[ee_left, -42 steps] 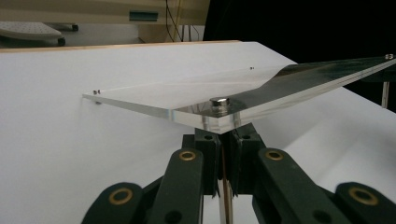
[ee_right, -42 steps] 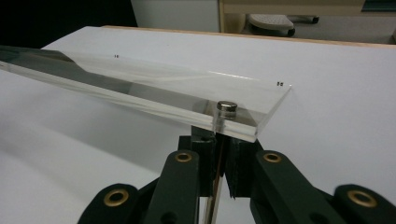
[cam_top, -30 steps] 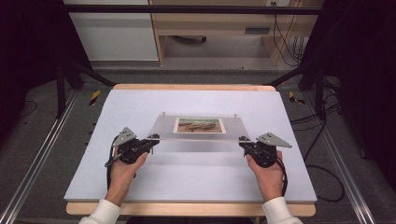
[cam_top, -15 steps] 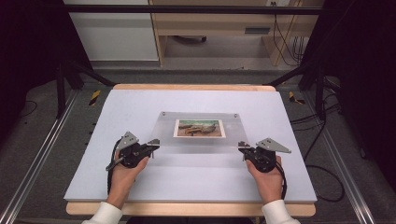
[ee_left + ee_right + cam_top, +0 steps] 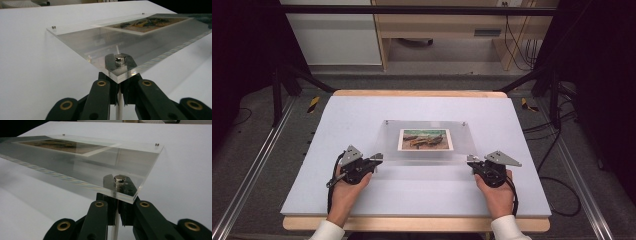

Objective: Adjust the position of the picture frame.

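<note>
The clear acrylic picture frame [image 5: 427, 142], a flat rectangular slab with a colourful landscape print [image 5: 425, 139] sandwiched in its middle and small silver studs at its corners, sits at the centre of the white worktop [image 5: 362, 115], its near edge raised off the surface by the two grippers. The left gripper [image 5: 374, 159], held in the person's left hand [image 5: 346, 187], has its black jaws closed to a narrow slit on the thin post under the near-left corner; in the left gripper view the silver corner stud [image 5: 119, 59] sits right above the jaws [image 5: 120, 92]. The right gripper [image 5: 472, 161], in the right hand [image 5: 497, 192], grips the near-right corner the same way, jaws almost together beneath the matching silver stud [image 5: 119, 179]. In both gripper views the slab tilts away from the camera, its far corners lower and closer to the worktop; whether they touch it cannot be told. Bare white worktop lies open on every side of the frame: a wide band to the left, another to the right, a strip toward the far wooden edge [image 5: 419, 93], and a band between the hands and the near edge.
</note>
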`<move>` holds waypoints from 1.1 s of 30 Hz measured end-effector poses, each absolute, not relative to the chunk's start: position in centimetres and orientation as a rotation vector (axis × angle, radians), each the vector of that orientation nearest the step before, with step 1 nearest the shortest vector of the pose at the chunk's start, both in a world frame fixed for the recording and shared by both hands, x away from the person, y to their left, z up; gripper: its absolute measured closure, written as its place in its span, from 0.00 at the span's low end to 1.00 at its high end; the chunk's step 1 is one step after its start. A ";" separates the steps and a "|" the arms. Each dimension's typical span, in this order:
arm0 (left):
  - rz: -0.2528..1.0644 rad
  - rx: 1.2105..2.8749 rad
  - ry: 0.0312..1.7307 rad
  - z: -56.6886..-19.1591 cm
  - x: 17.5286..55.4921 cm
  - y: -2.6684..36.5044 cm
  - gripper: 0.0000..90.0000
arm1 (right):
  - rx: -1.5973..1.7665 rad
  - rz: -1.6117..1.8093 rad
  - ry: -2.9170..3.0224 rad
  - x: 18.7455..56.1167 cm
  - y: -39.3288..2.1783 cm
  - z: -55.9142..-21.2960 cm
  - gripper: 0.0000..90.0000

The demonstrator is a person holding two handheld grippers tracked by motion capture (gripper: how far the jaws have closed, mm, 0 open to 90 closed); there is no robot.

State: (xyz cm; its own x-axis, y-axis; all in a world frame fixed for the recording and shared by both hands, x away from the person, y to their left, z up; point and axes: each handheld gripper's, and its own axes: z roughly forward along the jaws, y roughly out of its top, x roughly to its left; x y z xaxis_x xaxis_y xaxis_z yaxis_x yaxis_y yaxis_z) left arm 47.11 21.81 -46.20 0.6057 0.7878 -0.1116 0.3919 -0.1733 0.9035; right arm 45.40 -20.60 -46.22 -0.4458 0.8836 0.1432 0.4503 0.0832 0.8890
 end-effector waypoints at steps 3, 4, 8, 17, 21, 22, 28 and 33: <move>0.477 1.792 0.962 -46.2 47.0 21.8 0.93 | 1.309 1.324 1.937 45.4 -20.6 -46.2 0.94; 0.476 1.792 0.961 -46.2 47.0 21.8 0.93 | 1.307 1.323 1.938 45.4 -20.6 -46.2 0.94; 0.474 1.798 0.962 -46.3 46.8 21.8 0.93 | 1.303 1.316 1.944 45.5 -20.6 -46.3 0.94; 0.465 1.817 0.979 -46.5 46.3 22.0 0.93 | 1.289 1.279 1.972 45.6 -20.3 -46.6 0.94; 0.471 1.817 0.993 -46.7 46.3 22.2 0.93 | 1.289 1.277 1.985 45.7 -20.1 -46.8 0.94; 0.473 1.815 0.995 -46.7 46.3 22.3 0.93 | 1.288 1.274 1.990 45.7 -20.0 -46.8 0.94; 0.473 1.820 1.009 -46.5 46.4 22.8 0.93 | 1.271 1.280 2.001 45.8 -19.5 -46.8 0.94; 0.469 1.837 1.021 -46.7 46.5 22.8 0.93 | 1.273 1.264 2.021 45.8 -19.3 -47.0 0.94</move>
State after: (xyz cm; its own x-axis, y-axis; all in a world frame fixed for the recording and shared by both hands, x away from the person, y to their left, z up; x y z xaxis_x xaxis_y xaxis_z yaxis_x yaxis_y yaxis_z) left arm 46.48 22.78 -46.69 0.5778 0.8089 -0.1082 0.4452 -0.2013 0.8725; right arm 45.84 -19.32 -47.02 -0.4823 0.8701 0.1020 0.4726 0.1604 0.8665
